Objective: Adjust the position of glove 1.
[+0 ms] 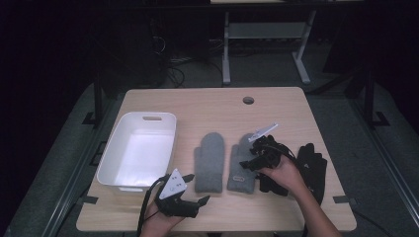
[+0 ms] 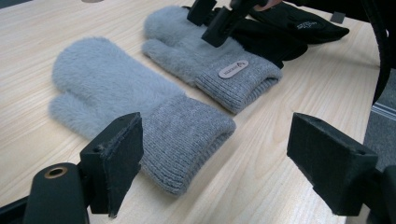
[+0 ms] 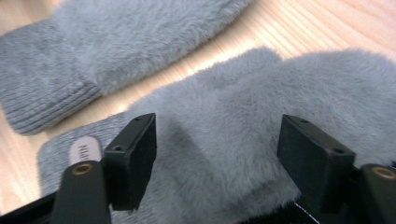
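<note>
- Your right gripper [image 1: 253, 159] is hovering low over the fluffy grey mitten with the little tan label [image 1: 242, 165]. Its jaws are standing wide apart, one on each side of the furry middle, and they are holding nothing.
- I think you are lining up to pinch this mitten, because the soft top is sitting right between the jaws.
- Your left gripper [image 1: 196, 190] is waiting near the front edge of the light wooden table [image 1: 207, 101]. Its jaws are apart too, and empty, pointing at the knit cuff of the other fluffy grey mitten [image 1: 209, 160].
- The two mittens are lying flat side by side, near each other but not touching, with their cuffs toward you.
- The black gloves [image 1: 312, 165] are lying just right of the labelled mitten and seem to be touching it, so you are risking a snag there.
- The white plastic tub [image 1: 112, 148] is sitting open at the left. The table is giving you free room toward the back.
</note>
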### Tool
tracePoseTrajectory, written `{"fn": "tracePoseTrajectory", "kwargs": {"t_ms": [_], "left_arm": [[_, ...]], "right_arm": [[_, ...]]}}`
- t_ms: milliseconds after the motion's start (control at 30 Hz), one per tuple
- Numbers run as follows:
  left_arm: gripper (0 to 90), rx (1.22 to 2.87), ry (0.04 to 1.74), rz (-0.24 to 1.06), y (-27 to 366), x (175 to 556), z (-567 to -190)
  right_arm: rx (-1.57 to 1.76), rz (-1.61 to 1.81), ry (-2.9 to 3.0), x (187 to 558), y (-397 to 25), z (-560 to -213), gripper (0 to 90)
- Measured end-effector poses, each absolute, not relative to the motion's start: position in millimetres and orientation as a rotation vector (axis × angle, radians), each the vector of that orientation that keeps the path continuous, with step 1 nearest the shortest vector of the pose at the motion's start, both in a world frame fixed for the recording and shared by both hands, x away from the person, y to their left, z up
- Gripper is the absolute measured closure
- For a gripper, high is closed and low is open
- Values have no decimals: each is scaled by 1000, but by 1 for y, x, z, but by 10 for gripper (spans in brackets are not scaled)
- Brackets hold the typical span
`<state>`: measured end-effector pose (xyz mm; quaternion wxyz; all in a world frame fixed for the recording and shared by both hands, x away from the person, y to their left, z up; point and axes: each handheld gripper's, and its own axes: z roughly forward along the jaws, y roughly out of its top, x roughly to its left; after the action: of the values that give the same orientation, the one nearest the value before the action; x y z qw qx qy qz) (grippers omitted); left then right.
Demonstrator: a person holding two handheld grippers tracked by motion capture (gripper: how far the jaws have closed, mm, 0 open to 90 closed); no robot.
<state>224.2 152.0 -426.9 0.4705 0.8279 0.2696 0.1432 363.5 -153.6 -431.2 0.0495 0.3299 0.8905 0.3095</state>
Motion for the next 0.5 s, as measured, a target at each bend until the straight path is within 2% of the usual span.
{"fn": "tracePoseTrajectory", "kwargs": {"t_ms": [367,500], "left_arm": [[183,2025,664,346,152,225,-427],[183,2024,658,349,151,223,-426]], "right_arm": [[998,833,2739,370,-150,-450,375],[980,853,2692,362,-150,-455,478]]}}
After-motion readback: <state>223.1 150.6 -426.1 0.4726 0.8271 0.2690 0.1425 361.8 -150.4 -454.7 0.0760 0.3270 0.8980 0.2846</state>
